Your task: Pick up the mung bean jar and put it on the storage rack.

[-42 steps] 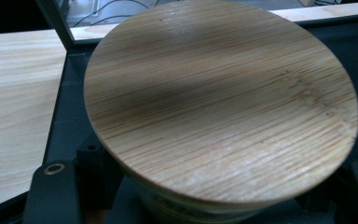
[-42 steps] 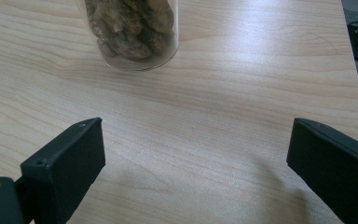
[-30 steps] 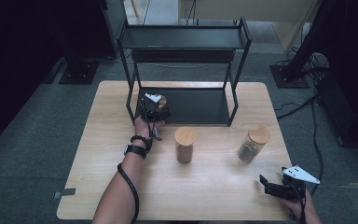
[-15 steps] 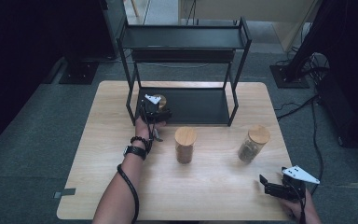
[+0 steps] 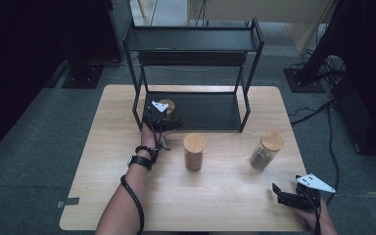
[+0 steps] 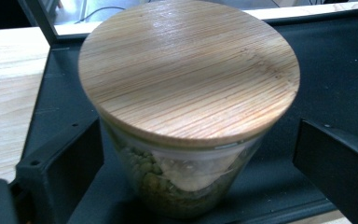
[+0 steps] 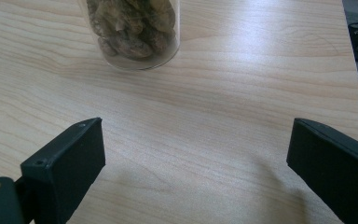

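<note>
Clearly, the work in hand was to set jars on the lower shelf (image 5: 210, 110) of the black metal rack (image 5: 194, 39), which stood at the twelve o'clock side of the wooden table (image 5: 103, 161).

At about ten o'clock from the table's middle, the left gripper (image 5: 168, 117) reached into the rack. Its jaws had just been opening, and in the left gripper view the jar of green dried pieces (image 6: 186, 182), with its bamboo lid (image 6: 189, 70), stood upright on the shelf between them. A gap showed on each side, so the pads no longer pressed the glass and the jar rested by itself. To finish this step well, I think the hand should draw straight back toward six o'clock with the jaws kept wide, so that neither jaw brushes the jar nor the rack's front post (image 5: 138, 98).

Near the middle of the table stood the brown jar (image 5: 194, 152), just in front of the rack. At about three o'clock stood the jar of brown dried pieces (image 5: 265, 151), also lidded and upright.

At five o'clock, near the table's edge, the right gripper (image 5: 280, 193) rested low over the wood with its jaws spread and nothing between them; in the right gripper view that jar's base (image 7: 133, 39) lay ahead, well apart from the jaws.
</note>
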Demonstrator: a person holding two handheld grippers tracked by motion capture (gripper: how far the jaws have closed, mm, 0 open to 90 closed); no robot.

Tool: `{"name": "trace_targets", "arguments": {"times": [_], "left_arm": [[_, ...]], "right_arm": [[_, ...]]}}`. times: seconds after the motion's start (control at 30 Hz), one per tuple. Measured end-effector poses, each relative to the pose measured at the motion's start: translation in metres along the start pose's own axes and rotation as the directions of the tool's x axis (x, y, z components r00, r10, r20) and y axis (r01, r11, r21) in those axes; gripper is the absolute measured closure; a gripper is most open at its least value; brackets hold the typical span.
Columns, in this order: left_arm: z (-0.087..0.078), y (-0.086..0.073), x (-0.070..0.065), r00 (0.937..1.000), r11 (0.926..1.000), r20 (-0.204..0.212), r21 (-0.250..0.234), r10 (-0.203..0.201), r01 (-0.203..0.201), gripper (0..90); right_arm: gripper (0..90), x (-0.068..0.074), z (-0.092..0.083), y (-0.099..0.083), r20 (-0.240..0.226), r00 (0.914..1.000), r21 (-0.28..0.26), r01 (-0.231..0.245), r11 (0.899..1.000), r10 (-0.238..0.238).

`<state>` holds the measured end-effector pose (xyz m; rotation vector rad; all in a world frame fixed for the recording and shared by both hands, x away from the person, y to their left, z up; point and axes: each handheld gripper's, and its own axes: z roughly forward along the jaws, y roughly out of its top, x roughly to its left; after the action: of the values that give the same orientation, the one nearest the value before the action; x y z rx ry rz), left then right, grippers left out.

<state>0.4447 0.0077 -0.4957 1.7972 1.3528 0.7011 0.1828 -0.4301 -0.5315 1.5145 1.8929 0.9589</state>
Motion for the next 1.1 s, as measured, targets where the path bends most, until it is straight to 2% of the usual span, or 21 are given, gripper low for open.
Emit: {"name": "trace_targets", "arguments": {"times": [0.3,0.57,1.1], "left_arm": [[-0.006,-0.006,0.000,1.0000,1.0000,0.000,-0.004,-0.004,0.004,0.0],[-0.012,-0.016,0.001,0.9996,0.9987,-0.009,-0.045,-0.026,0.026,0.0],[-0.024,-0.032,0.010,0.9989,0.9983,-0.021,-0.041,-0.041,0.040,0.0]], "right_arm": [[4.0,0.000,0.000,0.000,0.000,1.0000,0.002,0.005,1.000,-0.005],[4.0,0.001,0.000,0.000,0.004,1.0000,0.003,0.007,1.000,-0.007],[4.0,0.001,0.000,0.000,0.006,1.0000,0.004,0.007,1.000,-0.007]]}}
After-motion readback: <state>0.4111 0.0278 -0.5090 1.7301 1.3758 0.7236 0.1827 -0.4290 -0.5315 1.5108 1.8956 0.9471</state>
